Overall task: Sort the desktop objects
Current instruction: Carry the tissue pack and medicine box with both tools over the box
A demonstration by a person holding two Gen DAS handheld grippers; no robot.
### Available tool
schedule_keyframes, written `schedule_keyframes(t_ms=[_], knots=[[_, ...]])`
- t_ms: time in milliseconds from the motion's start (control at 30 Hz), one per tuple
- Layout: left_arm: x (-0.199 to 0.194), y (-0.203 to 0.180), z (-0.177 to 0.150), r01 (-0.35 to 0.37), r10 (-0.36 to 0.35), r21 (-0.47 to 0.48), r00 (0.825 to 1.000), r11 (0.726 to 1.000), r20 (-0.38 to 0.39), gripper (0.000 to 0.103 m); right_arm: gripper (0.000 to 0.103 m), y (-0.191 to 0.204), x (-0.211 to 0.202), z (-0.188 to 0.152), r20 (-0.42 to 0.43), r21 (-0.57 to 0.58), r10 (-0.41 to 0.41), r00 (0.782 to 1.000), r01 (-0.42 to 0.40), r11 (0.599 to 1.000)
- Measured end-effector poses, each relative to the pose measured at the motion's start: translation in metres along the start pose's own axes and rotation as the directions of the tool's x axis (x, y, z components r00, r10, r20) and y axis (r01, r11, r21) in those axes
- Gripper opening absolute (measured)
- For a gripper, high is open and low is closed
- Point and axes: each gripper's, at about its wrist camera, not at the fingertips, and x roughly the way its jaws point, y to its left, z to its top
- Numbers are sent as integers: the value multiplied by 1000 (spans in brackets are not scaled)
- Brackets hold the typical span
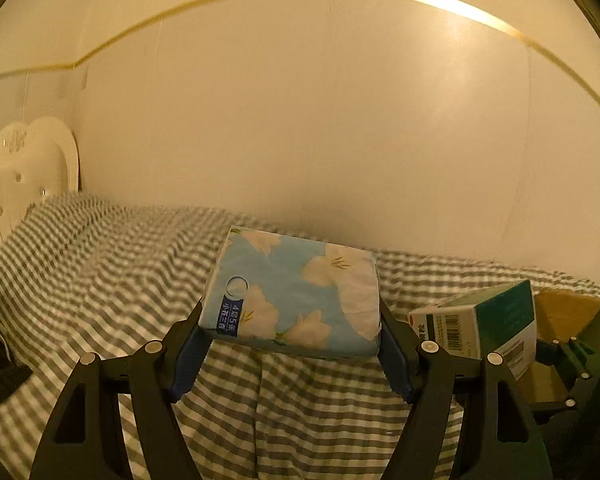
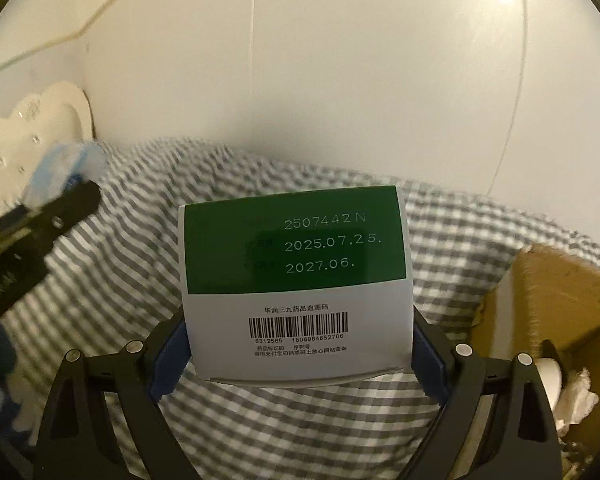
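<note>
Over gingham sheet (image 1: pixel 100 280): left gripper (image 1: pixel 290 344) clamps tissue pack (image 1: pixel 296 296); right gripper (image 2: pixel 300 354) clamps medicine box (image 2: pixel 296 280); cardboard box (image 2: pixel 560 300) beside.

**Two packs held above the bedsheet, carton at the right**

The tissue pack (image 1: pixel 296 296) sits between the fingers of the left gripper (image 1: pixel 292 344), raised over the checked bedsheet (image 1: pixel 100 280). To its right, the medicine box (image 2: pixel 296 280) is clamped between the fingers of the right gripper (image 2: pixel 298 354), tilted, also above the sheet. Further right stands a cardboard carton (image 2: pixel 548 292) on the sheet, with crumpled paper (image 2: pixel 576 396) inside it. The headboard (image 1: pixel 24 168) stands at the far left, and the wall (image 1: pixel 300 120) runs behind everything.
</note>
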Motion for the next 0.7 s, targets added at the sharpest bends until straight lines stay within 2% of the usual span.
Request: schedule_keyframes(t_ms=[233,333,467,600,700], knots=[[-63,-14,23,42,-43,10,997,999,60,76,92,-12,-81,19,132,27,21,991,-25,999],[-77,-23,34,63,-63,4,995,998,81,76,92,-22,-117,23,184,35,13,983,-20,999],[-107,-38,46,76,-75,-2,988,997,138,76,92,-38,-167,22,256,48,-21,967,9,999],[-127,-63,53,102,-105,22,980,994,171,76,92,-52,-197,16,294,53,-86,952,73,996],[-140,-84,57,134,-138,34,973,990,184,76,92,-67,-216,11,310,79,-100,945,80,994]])
